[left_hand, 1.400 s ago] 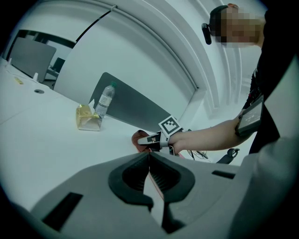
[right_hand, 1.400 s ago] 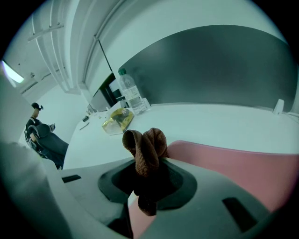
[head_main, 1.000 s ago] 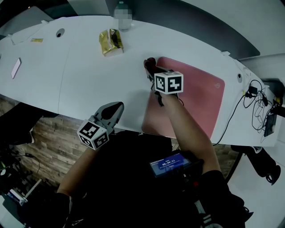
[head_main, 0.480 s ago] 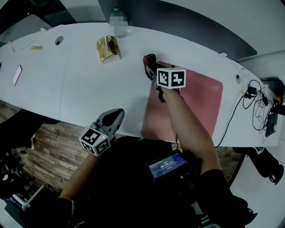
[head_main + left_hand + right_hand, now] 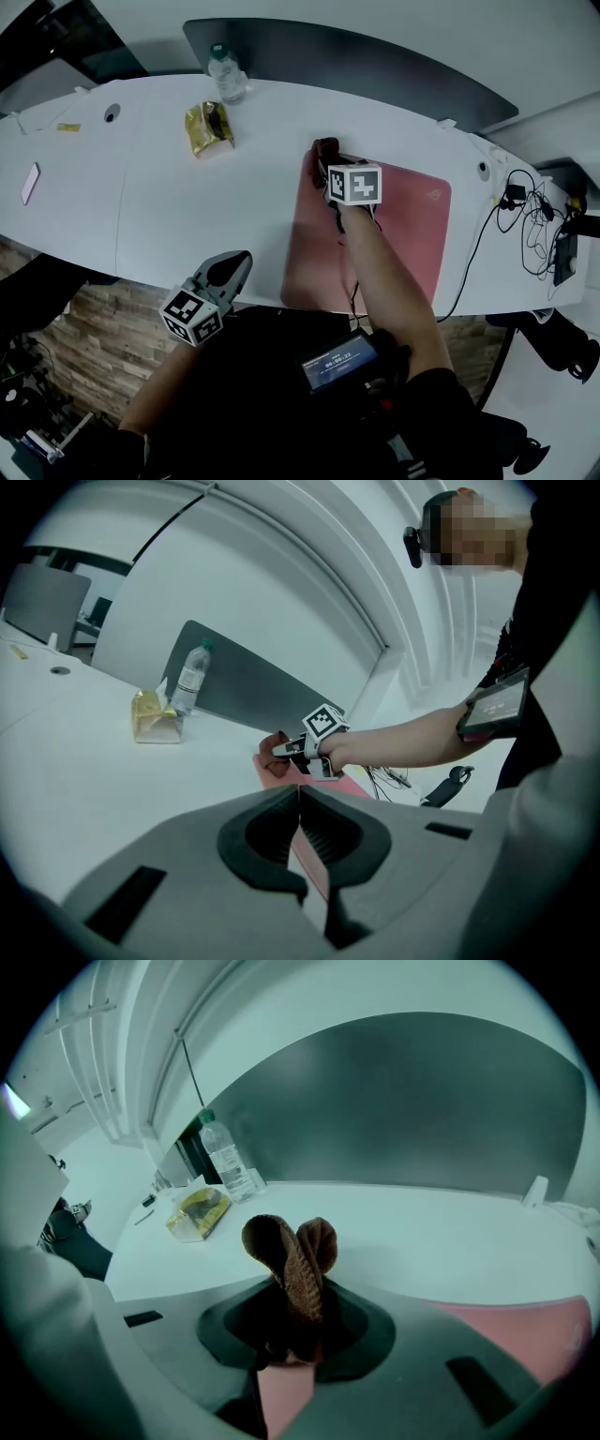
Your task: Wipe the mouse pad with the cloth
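Evidently, the pink mouse pad [image 5: 412, 234] lies on a white curved table [image 5: 187, 216].

One high, two low
From my head I look steeply down on the surface [image 5: 187, 206]; my left gripper [image 5: 236, 261]'s camera looks low across it, my right gripper [image 5: 325, 161]'s sits close above it; all share the mouse pad [image 5: 403, 220] and bottle [image 5: 225, 73].
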Motion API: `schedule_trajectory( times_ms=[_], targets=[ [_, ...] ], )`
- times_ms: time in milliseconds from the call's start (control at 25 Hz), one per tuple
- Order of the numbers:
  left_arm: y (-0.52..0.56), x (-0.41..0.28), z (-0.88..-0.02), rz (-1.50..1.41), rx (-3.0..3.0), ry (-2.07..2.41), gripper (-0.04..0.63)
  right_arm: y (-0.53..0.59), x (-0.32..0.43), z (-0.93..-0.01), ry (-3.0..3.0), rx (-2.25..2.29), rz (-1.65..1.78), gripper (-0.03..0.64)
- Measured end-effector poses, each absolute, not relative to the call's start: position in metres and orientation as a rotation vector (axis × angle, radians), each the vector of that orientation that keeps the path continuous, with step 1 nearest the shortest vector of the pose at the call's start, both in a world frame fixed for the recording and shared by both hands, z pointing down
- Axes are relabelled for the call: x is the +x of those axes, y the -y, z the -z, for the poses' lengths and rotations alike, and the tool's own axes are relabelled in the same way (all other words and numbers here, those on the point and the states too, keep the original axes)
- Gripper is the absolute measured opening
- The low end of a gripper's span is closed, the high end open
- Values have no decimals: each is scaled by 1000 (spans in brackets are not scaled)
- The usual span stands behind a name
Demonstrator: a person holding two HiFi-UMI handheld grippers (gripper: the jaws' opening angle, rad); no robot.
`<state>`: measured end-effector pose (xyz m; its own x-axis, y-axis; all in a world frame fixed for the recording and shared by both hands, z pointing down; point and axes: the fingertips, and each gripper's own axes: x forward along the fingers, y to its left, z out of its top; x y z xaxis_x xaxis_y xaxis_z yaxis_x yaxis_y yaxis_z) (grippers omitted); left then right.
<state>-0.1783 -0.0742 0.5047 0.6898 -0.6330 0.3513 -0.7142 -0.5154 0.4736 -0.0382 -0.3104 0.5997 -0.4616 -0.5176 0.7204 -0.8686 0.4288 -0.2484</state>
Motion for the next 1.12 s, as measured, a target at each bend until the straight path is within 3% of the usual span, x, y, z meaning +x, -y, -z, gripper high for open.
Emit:
schedule_trajectory(
  times_ms=[1120],
  targets=[
    [64, -50, -485, -193, 2299, 1086, 9, 301, 198, -604, 1973, 1339, -762, 115]
  ],
)
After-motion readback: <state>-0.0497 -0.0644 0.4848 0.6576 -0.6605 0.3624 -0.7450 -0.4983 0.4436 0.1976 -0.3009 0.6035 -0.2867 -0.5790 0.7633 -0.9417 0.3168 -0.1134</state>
